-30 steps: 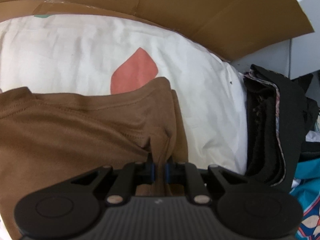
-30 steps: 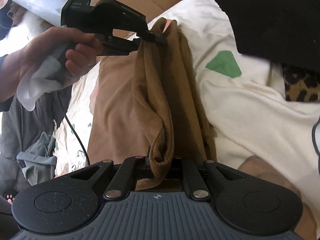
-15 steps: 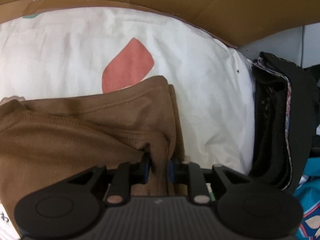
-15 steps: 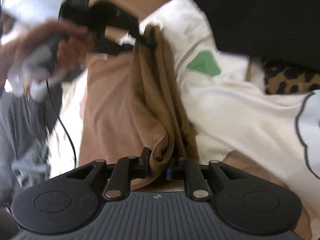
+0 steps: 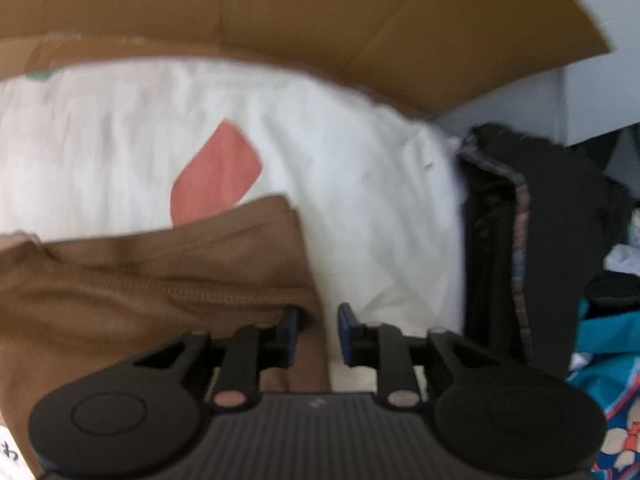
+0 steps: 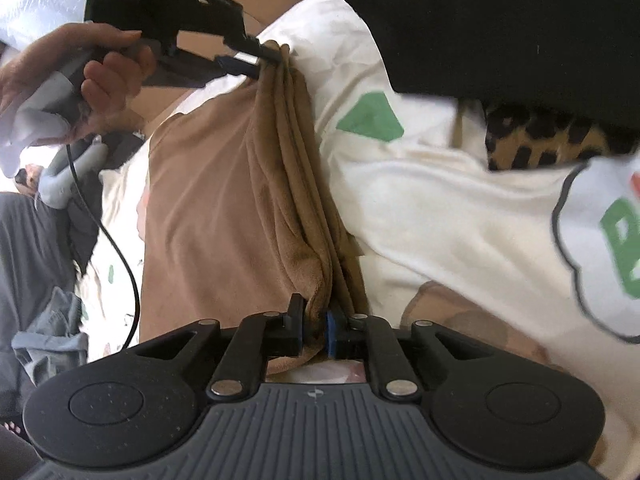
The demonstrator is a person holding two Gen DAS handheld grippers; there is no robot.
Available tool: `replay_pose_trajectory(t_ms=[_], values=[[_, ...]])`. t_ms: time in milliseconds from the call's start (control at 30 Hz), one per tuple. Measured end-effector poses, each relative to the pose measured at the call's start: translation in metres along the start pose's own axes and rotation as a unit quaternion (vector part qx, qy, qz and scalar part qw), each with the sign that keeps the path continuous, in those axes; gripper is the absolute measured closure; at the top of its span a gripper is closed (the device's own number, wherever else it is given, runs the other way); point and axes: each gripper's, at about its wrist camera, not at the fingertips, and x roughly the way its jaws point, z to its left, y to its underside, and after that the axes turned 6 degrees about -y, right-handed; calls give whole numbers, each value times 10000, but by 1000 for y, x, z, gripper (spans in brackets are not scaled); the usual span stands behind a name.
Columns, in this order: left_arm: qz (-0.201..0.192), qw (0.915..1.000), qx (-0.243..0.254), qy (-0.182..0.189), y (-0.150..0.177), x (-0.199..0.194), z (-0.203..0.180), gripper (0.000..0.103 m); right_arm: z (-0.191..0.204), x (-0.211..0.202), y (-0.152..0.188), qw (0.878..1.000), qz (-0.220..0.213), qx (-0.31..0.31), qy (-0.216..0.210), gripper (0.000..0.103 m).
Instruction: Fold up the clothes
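Brown garment (image 6: 224,200) lies bunched lengthwise on the white printed sheet (image 6: 440,200), running from near to far. My right hand-held gripper (image 6: 314,326) is clamped on its near end, fabric pinched between the blue pads. My left hand-held gripper (image 5: 318,330) has its jaws apart, the garment's edge just beside the left finger, nothing gripped; the left wrist view is blurred. In the right wrist view my left hand (image 6: 80,80) holds that gripper at the garment's far end. Dark clothes pile (image 5: 520,240) sits right of the sheet, cardboard (image 5: 320,12) behind it.
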Motion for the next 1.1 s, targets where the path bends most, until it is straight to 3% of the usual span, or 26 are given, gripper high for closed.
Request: replay_pose_trajectory(t_ms=[167,233,467,533,667,833,1000,1100], values=[[-346,9985,409,107,-1,-30,-1,78,3,-20,-7,9997,-214,-78,94,89],[-397,9972,629,-75,1,-33,1,78,3,-25,-10,9993,-363,-75,23,89],[80,9949,984,-203,17,-7,7,81,15,-5,-25,9988,-428,-176,-163,89],[40,9929,1131,-373,18,2,4,82,20,3,-29,9987,-413,-210,-209,89],[-48,9910,1315,-241,16,19,-2,83,28,19,-37,9984,-382,-277,-300,89],[-30,9841,1742,-354,16,38,-12,82,36,38,-49,9980,-426,-333,-330,89],[70,9873,1573,-198,10,38,-5,82,21,48,-58,9988,-460,-114,111,89],[93,9872,1587,-94,9,30,-3,82,12,48,-54,9988,-460,90,119,90]])
